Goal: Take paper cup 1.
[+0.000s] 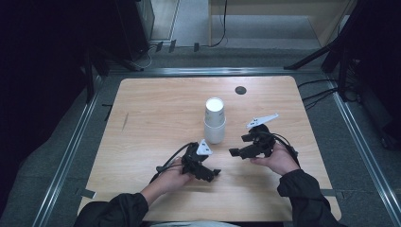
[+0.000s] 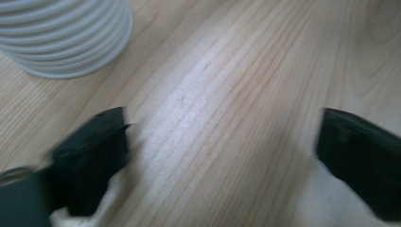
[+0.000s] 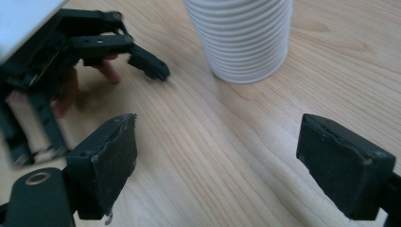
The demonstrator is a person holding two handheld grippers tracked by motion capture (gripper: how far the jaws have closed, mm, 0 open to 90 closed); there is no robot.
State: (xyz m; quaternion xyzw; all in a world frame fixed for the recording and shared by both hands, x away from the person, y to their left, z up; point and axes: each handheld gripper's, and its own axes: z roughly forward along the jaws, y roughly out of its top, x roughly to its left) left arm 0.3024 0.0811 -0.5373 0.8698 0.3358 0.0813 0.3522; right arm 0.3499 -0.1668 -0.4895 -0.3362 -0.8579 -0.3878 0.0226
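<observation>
Cups [image 1: 214,122], white and ribbed, stand stacked upside down near the middle of the wooden tabletop [image 1: 156,104], long axis upright, closed bases pointing up and the wide rim of the lowest one resting on the wood. In the high view the stack rises toward twelve o'clock from its foot.

At about seven o'clock from the stack, the left tool [image 1: 211,174] lies low over the tabletop in the person's left hand [image 1: 171,179], tips pointing toward three o'clock. Its jaws stand apart with bare wood between them; nothing is held or touched. In the left gripper view the ribbed wall of the cups [image 2: 66,35] sits at eleven o'clock, clear of the left tool [image 2: 222,142].

At about four o'clock from the stack, the right tool [image 1: 238,145] is carried by the right hand [image 1: 279,160], tips pointing toward nine o'clock. Its jaws are spread wide and empty. In the right gripper view the cups [image 3: 241,38] stand at twelve o'clock beyond the right tool [image 3: 215,146], untouched, and the left tool [image 3: 142,61] shows at ten o'clock.
</observation>
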